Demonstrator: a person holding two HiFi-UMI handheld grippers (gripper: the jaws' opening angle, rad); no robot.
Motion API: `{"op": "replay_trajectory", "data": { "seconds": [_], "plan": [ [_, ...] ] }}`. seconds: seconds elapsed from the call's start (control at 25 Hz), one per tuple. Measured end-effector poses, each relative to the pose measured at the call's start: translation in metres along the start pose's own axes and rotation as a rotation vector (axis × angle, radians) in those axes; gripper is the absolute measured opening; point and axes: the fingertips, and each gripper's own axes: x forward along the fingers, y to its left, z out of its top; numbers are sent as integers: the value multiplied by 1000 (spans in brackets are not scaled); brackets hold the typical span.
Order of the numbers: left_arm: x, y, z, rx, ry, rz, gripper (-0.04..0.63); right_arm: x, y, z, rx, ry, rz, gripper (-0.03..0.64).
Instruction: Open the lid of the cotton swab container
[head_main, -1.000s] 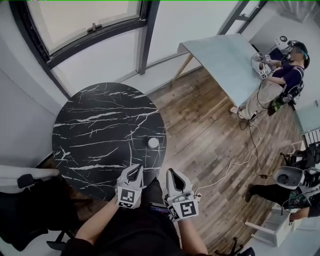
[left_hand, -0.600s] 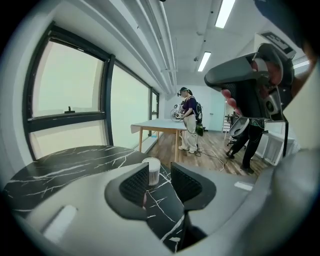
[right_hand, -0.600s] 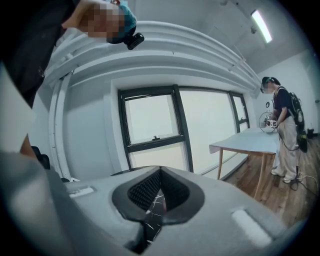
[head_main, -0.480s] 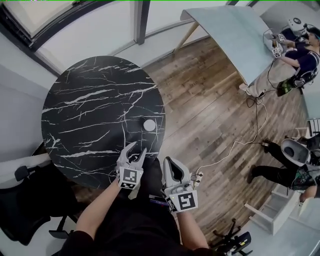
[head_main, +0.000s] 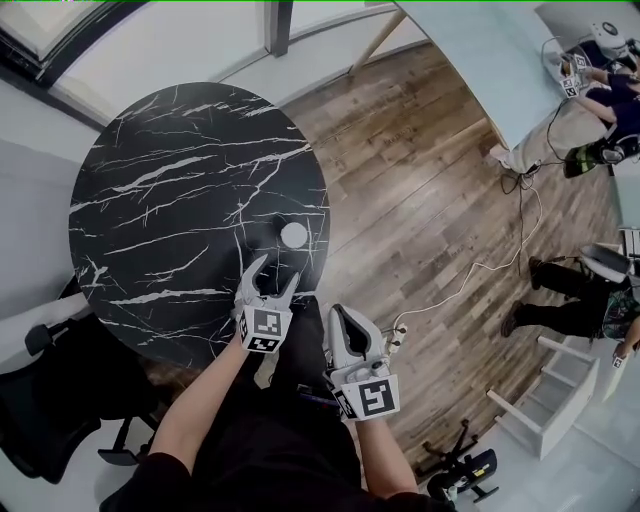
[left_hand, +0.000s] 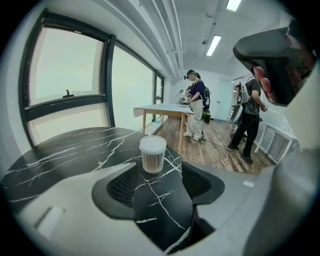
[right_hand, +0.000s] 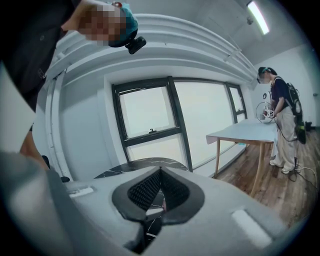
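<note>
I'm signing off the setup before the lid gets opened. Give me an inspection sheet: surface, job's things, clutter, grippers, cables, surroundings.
Surface: round black marbled table, bare apart from the container.
Job's things: cotton swab container upright near the table's edge, lid on.
Clutter: nothing seen.
Grippers: left gripper jaws have just been opening, empty, container ahead; right gripper shut, empty.
Cables: white cable across the wood floor.
Surroundings: windows, light table, other people, black chair.
</note>
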Motion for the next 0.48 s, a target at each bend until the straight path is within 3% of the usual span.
{"op": "replay_trajectory", "data": {
  "seconds": [0.48],
  "plan": [
    [41, 7, -13, -39, 102, 19, 335, 10, -19, -9, 22, 37, -8, 0]
  ]
}}
